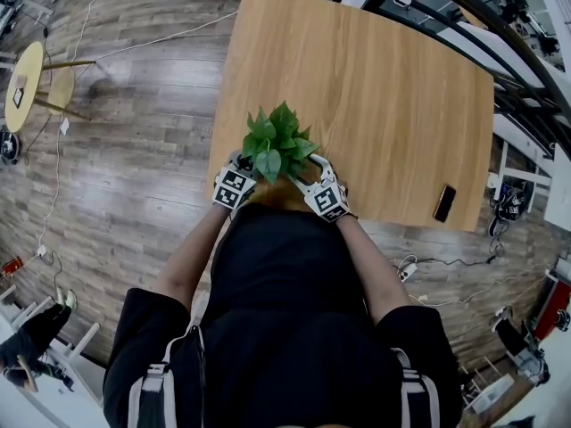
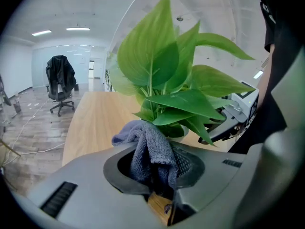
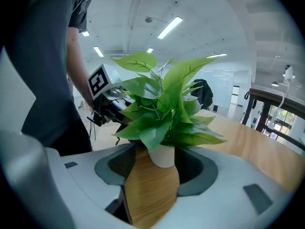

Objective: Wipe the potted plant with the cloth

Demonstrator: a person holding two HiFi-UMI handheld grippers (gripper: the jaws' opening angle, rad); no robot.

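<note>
A small potted plant (image 1: 277, 141) with broad green leaves stands at the near edge of the wooden table (image 1: 375, 87). My left gripper (image 1: 241, 169) is on its left side, shut on a grey-blue cloth (image 2: 150, 147) that bunches up out of the jaws, right against the lower leaves (image 2: 181, 104). My right gripper (image 1: 317, 175) is on the plant's right side and stands open. In the right gripper view (image 3: 159, 168) the white pot (image 3: 162, 154) sits at the mouth of the jaws, between the tips; I cannot tell whether they touch it.
A black phone (image 1: 444, 203) lies near the table's front right edge. The person's dark-clothed body (image 1: 285, 310) stands close to the table edge just behind the plant. A black office chair (image 2: 60, 82) is on the floor far beyond the table.
</note>
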